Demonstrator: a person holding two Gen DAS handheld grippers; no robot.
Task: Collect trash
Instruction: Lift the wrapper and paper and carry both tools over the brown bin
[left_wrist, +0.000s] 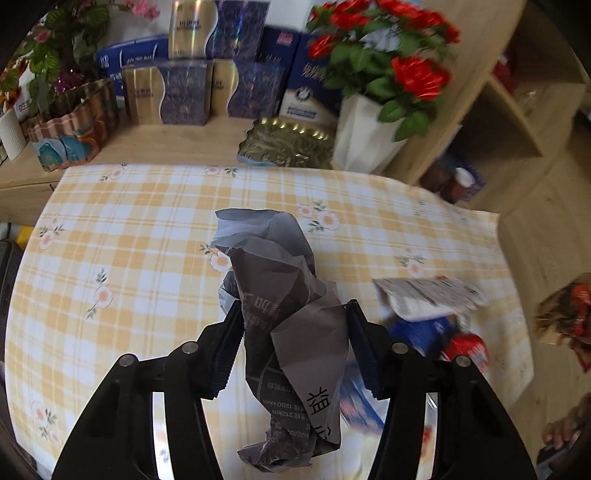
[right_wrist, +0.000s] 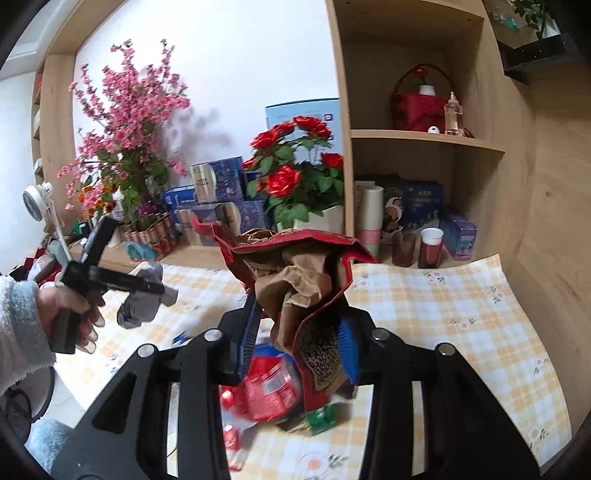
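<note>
My left gripper (left_wrist: 293, 306) is shut on a crumpled grey newspaper sheet (left_wrist: 291, 332) and holds it above the checked tablecloth (left_wrist: 129, 229). The same sheet (right_wrist: 142, 299) shows in the right wrist view, hanging from the left gripper (right_wrist: 157, 288) at the left. My right gripper (right_wrist: 301, 306) is shut on a crumpled red and brown paper bag (right_wrist: 295, 280), lifted above the table. Under it lie a red wrapper (right_wrist: 269, 387) and a green scrap (right_wrist: 321, 415). In the left wrist view more trash lies at the right: a printed sheet (left_wrist: 428, 295) and a blue and red wrapper (left_wrist: 436, 332).
Behind the table a wooden ledge carries blue and gold boxes (left_wrist: 184, 92), a gold tin (left_wrist: 284, 142), a scalloped planter (left_wrist: 70, 129) and a white pot of red roses (left_wrist: 369, 129). A shelf unit (right_wrist: 424, 144) with cups and boxes stands at the right.
</note>
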